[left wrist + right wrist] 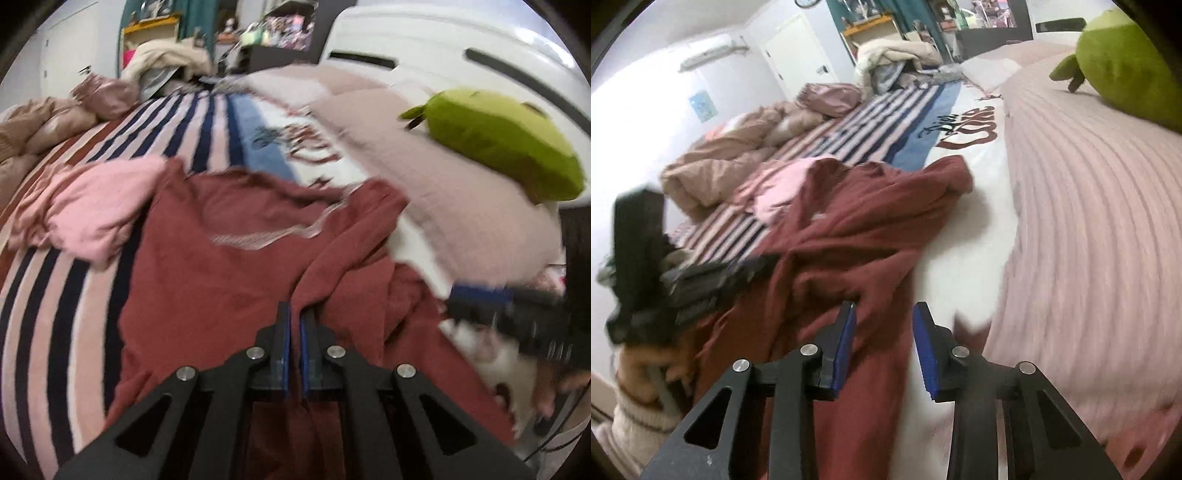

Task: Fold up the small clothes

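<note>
Near the bed's [967,236] near edge, my left claw [294,317] pinches the crumpled maroon cotton shirt [229,258]; my right claw [884,314] gapes empty. One-sided lifting could bunch it.

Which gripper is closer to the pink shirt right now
Left. The left gripper grips the maroon garment lying beside the pink shirt; the right gripper hovers open at the maroon garment's far edge.

left tool [294,325] pinches a fold of maroon garment [229,266].
</note>
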The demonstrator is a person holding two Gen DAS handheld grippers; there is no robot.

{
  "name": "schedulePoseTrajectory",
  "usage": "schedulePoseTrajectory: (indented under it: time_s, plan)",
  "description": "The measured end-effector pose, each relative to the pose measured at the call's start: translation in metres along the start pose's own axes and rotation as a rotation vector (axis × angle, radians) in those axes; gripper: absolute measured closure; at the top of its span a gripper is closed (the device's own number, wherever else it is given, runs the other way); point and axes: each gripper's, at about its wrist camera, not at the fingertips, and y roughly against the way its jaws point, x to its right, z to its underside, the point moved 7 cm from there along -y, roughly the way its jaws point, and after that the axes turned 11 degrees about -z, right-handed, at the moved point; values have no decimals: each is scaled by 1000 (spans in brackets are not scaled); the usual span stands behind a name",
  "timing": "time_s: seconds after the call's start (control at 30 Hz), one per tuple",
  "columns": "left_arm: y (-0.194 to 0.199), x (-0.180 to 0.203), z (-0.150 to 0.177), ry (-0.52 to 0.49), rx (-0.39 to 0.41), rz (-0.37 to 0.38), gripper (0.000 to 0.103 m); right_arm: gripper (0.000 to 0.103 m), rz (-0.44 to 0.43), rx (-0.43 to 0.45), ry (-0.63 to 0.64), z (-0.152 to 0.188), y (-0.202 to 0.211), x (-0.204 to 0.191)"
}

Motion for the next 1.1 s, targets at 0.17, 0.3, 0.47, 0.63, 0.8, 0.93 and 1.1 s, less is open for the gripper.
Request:
schedulePoseTrajectory:
  time_s: [0.17, 0.3, 0.47, 0.63, 0.8, 0.93, 1.1]
  plan:
    - [4, 0, -1, 1, -20, 66, 69, 64, 22, -119, 72, -15, -36, -3]
    - [11, -1, -14, 13, 10, 96, 69, 58, 45, -165, 86, -8, -52, -2]
    - [-2, 4, -12, -12, -20, 99, 80, 33, -17, -154, 142, -6, -36, -17]
    - [-9, 7, -8, 2, -38, 112, 90, 31, 44, -181, 167, 1, -47, -20]
    - [-4, 9, -8, -2, -23, 104, 100, 57, 200, -111, 126, -9, -61, 2]
    - [-2, 7, -7, -13, -23, 109, 101, 83, 288, 39, 60, -25, -21, 25]
    - [-10, 10, 1, -31, -58, 103, 102, 96, 301, 65, 26, -25, 4, 44]
